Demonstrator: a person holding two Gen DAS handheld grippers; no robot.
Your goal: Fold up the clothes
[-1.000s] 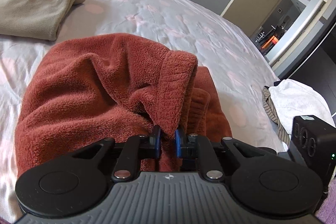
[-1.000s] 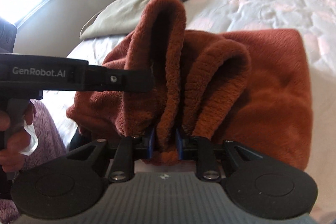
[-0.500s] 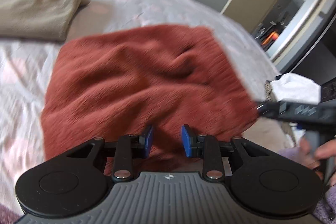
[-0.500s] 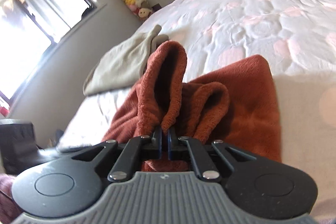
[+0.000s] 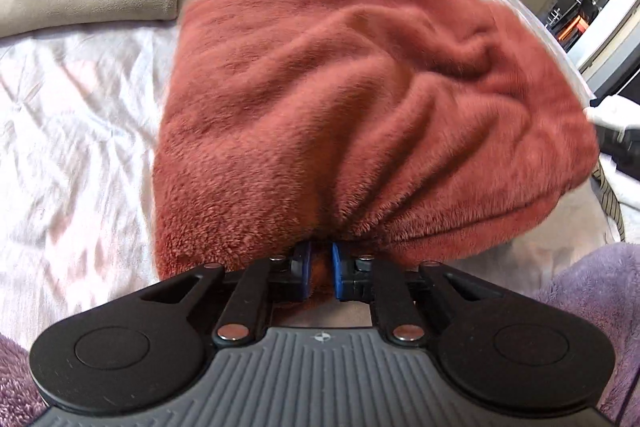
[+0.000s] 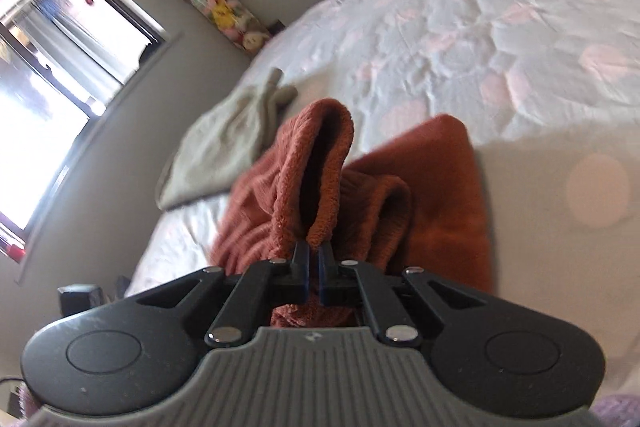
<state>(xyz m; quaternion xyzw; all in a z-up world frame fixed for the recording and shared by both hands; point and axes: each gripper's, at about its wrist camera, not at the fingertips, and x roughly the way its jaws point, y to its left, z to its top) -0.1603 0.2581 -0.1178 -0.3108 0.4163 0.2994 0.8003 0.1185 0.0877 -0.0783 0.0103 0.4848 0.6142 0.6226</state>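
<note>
While both clench the rust fleece garment (image 5: 360, 99), the left hand-held gripper (image 5: 320, 265) and right hand-held gripper (image 6: 314, 261) lift its edge off the bed (image 5: 76, 115).

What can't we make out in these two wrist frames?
- Left wrist: far edge of the rust fleece garment is motion-blurred; its type is unclear.
- Left wrist: the left gripper pinches the near hem, whose layers are hidden in pile.
- Right wrist: the right gripper hides the fleece below it.
- Right wrist: the beige garment is blurred.

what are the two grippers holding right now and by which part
Both grip the rust-red fleece garment: the left hand-held gripper pinches its near edge, the right hand-held gripper its ribbed cuff, bunched upward.
</note>
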